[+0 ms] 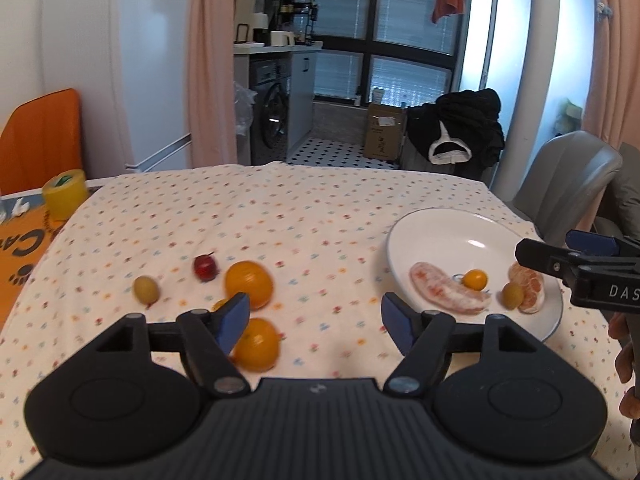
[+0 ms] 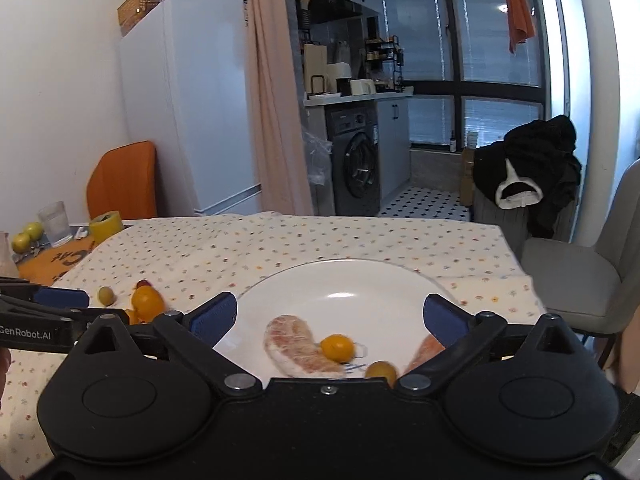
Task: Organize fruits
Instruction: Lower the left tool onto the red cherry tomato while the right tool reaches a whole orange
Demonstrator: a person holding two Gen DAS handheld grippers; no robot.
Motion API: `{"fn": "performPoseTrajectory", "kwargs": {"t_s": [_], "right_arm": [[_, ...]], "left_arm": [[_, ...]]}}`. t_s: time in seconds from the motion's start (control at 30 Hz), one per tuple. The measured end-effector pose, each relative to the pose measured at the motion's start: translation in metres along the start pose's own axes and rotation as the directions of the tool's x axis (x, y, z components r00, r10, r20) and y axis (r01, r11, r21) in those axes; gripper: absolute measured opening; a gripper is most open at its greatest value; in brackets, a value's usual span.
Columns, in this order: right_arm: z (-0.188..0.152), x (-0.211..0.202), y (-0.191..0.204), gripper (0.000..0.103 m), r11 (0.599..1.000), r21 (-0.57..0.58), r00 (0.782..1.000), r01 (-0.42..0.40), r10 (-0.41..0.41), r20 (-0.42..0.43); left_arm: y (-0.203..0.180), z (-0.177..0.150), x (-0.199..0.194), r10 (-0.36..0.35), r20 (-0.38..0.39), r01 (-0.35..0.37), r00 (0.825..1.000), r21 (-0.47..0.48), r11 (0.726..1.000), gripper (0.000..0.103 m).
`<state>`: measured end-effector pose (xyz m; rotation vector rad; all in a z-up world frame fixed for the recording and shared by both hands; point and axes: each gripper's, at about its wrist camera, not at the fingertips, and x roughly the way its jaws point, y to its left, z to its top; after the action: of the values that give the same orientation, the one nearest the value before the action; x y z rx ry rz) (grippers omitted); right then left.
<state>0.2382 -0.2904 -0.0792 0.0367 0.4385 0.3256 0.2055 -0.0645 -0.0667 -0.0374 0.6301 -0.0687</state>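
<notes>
- The left gripper (image 1: 316, 316) stands wide apart and empty above the desk's (image 1: 320, 208) near edge; its left pad sits between two round, glossy oranges, the farther orange (image 1: 249, 284) and the nearer orange (image 1: 256, 345).
- The right gripper (image 2: 330, 316) is also spread wide with nothing in it, hovering over the near part of the white plate (image 2: 340, 280).
- The plate, smooth glazed ceramic, lies toward the desk's right edge. It carries a pale pink peeled citrus segment (image 2: 298, 350), a small yellow cherry tomato (image 2: 337, 347), a greenish olive-shaped fruit (image 2: 380, 370) and a peeled orange piece (image 1: 528, 286).
- Loose on the cloth toward the left edge lie another small green fruit (image 1: 145, 289) and a dark red cherry-like fruit (image 1: 205, 267).
- Risks, as I judge them: round, slick fruit may roll off when nudged by a pad closing off-centre; the soft peeled segments could be crushed by a hard squeeze; the thin dotted tablecloth (image 1: 304, 240) can wrinkle or drag; both grippers are near each other by the plate and could collide.
</notes>
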Motion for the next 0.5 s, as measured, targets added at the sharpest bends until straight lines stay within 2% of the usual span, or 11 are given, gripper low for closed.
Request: {"fn": "performPoseTrajectory", "kwargs": {"t_s": [0.5], "right_arm": [[-0.005, 0.000, 0.050, 0.101, 0.984, -0.098, 0.988, -0.152, 0.150, -0.022]], "left_arm": [[0.036, -0.025, -0.014, 0.050, -0.022, -0.051, 0.999, -0.073, 0.996, 0.072]]}}
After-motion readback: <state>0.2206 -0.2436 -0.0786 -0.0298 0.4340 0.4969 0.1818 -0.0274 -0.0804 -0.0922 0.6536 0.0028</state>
